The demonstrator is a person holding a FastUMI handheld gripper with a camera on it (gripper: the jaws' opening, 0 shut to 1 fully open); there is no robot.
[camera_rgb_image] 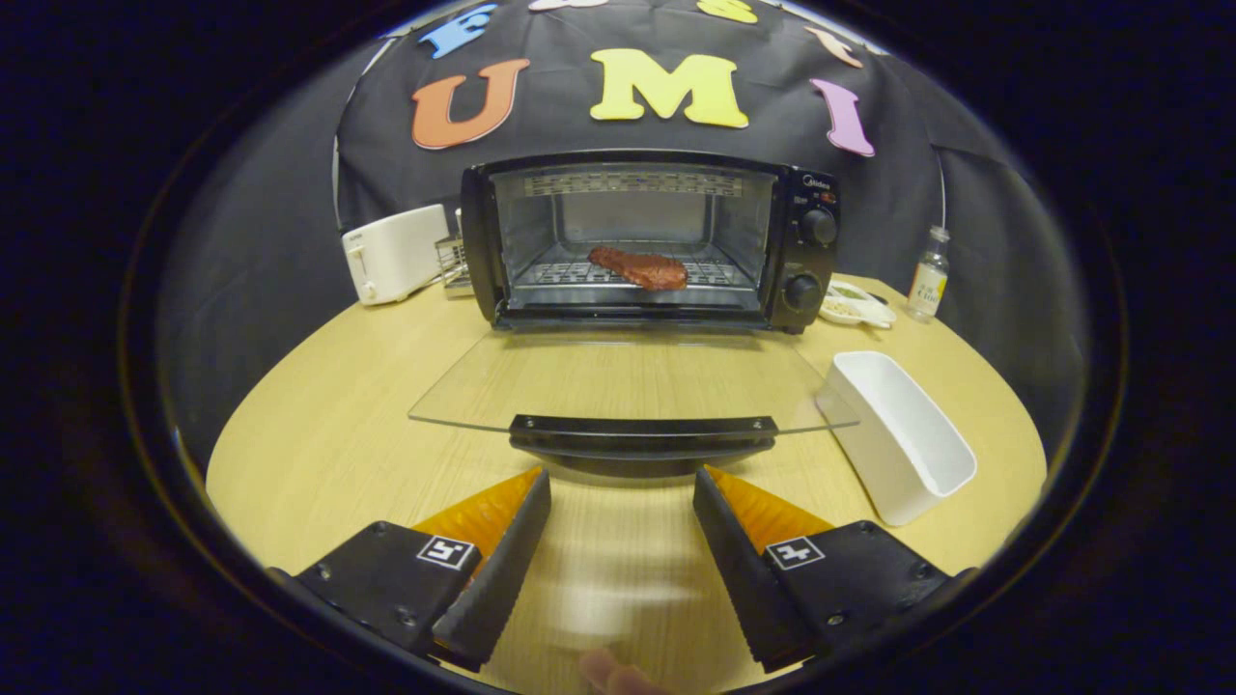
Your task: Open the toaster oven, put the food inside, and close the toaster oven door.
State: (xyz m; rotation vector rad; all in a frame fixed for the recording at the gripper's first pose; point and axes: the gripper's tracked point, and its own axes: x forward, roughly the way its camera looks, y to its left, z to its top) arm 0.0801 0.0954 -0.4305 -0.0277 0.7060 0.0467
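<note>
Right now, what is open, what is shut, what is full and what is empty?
Toaster oven: open, with food inside.
Glass door: folded down flat, handle just ahead of the fingers.
Meat: lying on the oven rack.
White tray: empty, beside the door.
Gripper: open, holding nothing.

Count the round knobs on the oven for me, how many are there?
2. The upper knob and the lower knob sit one above the other on the toaster oven panel, beside the open glass door. The gripper jaws stand open before the door handle.
</note>
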